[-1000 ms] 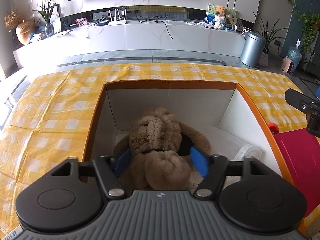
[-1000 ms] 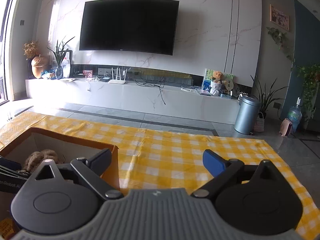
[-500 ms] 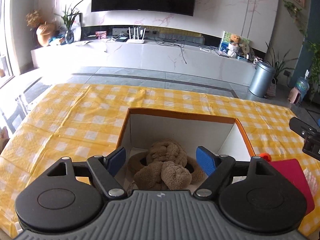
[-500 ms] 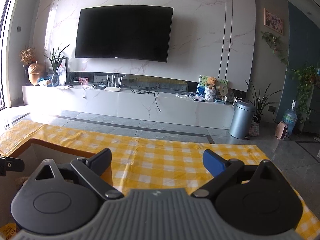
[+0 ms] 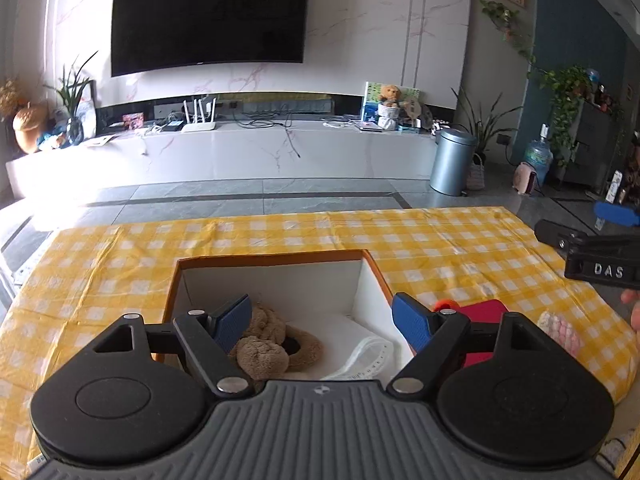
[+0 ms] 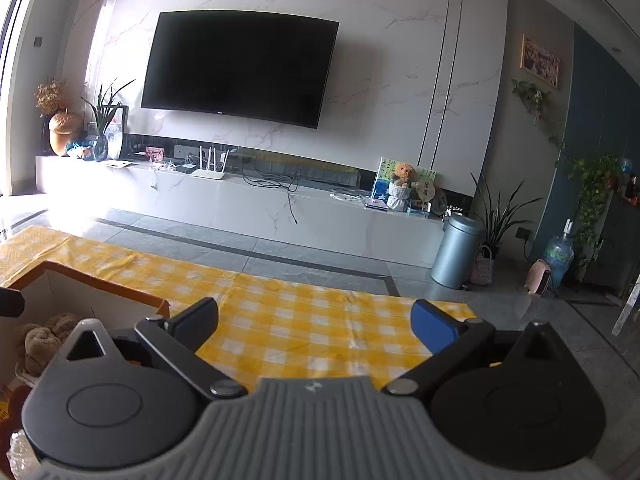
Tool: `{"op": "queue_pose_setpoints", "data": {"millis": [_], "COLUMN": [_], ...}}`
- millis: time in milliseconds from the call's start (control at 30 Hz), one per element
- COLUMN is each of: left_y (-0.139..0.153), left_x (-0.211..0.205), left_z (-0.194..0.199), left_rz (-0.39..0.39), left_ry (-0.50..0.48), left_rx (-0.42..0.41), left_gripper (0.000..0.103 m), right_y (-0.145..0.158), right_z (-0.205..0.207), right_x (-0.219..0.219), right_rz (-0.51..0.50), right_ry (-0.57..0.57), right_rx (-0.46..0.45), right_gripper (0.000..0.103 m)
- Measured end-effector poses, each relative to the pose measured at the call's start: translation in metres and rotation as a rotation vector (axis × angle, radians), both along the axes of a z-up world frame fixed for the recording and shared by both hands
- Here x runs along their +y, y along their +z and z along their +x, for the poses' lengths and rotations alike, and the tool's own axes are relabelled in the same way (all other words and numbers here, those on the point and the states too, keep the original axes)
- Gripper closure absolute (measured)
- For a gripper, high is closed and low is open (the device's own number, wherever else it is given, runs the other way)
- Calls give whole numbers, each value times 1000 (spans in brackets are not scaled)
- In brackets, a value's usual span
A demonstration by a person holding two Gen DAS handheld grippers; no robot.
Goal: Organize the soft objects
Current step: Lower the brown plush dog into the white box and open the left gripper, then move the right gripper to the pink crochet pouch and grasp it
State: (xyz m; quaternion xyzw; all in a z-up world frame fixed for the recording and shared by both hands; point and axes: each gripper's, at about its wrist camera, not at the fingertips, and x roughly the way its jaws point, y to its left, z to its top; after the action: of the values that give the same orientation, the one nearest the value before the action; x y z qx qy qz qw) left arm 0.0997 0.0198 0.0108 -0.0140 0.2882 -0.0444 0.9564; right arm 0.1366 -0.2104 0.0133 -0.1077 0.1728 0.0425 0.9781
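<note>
While both claws, left (image 5: 320, 320) & right (image 6: 314, 322), gape empty, the plush toy (image 5: 264, 350) sits in the box (image 5: 272, 258); reaching carelessly for the pink thing (image 5: 560, 330) could snag the tablecloth (image 5: 440, 240).

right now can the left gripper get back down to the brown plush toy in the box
Probably yes. The left gripper is open above the box, whose top is open, and the plush toy lies uncovered right below its fingers, with nothing between them.
</note>
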Motion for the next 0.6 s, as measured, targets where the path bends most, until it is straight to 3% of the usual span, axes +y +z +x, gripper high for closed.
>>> {"op": "queue_pose_setpoints", "data": {"millis": [167,267,400,600], "left_y": [-2,-2,-5,-11], "left_x": [-27,-42,-68,-102], "left_z": [-5,-4,-7,-2], "left_rz": [46,29,67,83], "left_ry": [-68,-90,-152,-194], "left_rx": [38,63,83,141], "left_gripper": [9,9,9,9], "right_y": [6,1,-28,-77], "right_z": [-2,7,28,57], "right_x": [-34,-59,-81,-114], "right_rz": [24,36,-62,97], "right_ry": [-81,-163,-274,-275], "right_rx": [13,89,208,405], "right_gripper": [3,3,3,3]}}
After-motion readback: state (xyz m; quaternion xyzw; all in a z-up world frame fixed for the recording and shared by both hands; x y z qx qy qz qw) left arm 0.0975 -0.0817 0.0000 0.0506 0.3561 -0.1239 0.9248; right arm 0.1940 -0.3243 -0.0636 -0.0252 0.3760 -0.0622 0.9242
